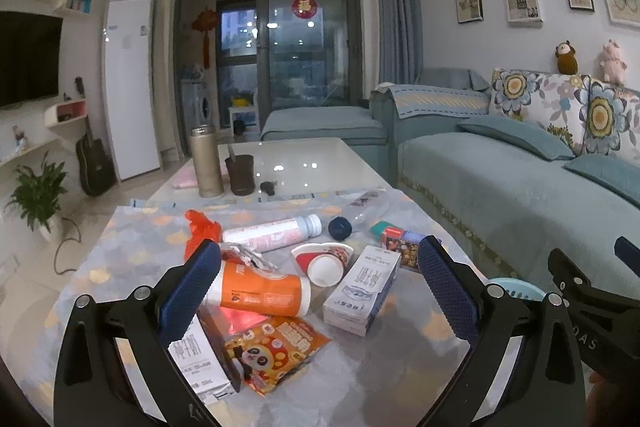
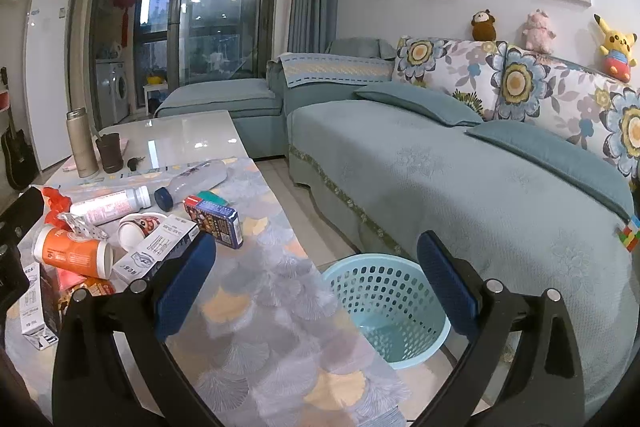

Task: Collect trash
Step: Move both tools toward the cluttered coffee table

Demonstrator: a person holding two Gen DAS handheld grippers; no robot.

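The left tongs (image 1: 320, 291) are spread wide and hold nothing. They hang over the pile of trash on the desk (image 1: 400, 367). Between the two blue fingers lies an orange cup (image 1: 262, 291) on its side, with a small red-and-white cup (image 1: 326, 263) at about 1 o'clock from it and a white milk box (image 1: 362, 291) at 3 o'clock. A panda snack bag (image 1: 276, 351) lies at 6 o'clock, close to the camera, and a second white box (image 1: 200, 363) sits under the left finger. Farther off at 12 o'clock are a pink-and-white bottle (image 1: 272, 233), a clear bottle with a blue cap (image 1: 340, 227), a small picture box (image 1: 402, 247) and a red crumpled wrapper (image 1: 200, 227).

The right tongs (image 2: 316, 279) are wide too, and empty. They hang over the desk edge, with the blue basket (image 2: 384, 291) on the floor at about 5 o'clock from the trash (nothing seems to be in it yet).

I think no trash has been picked up so far. What could go wrong? The orange cup is round and lying down, so it may roll away when a finger bumps it. The things are touching and partly piled, so grabbing one may drag or knock another off the desk. The snack bag is flat and thin, so the fingers may slide over it.
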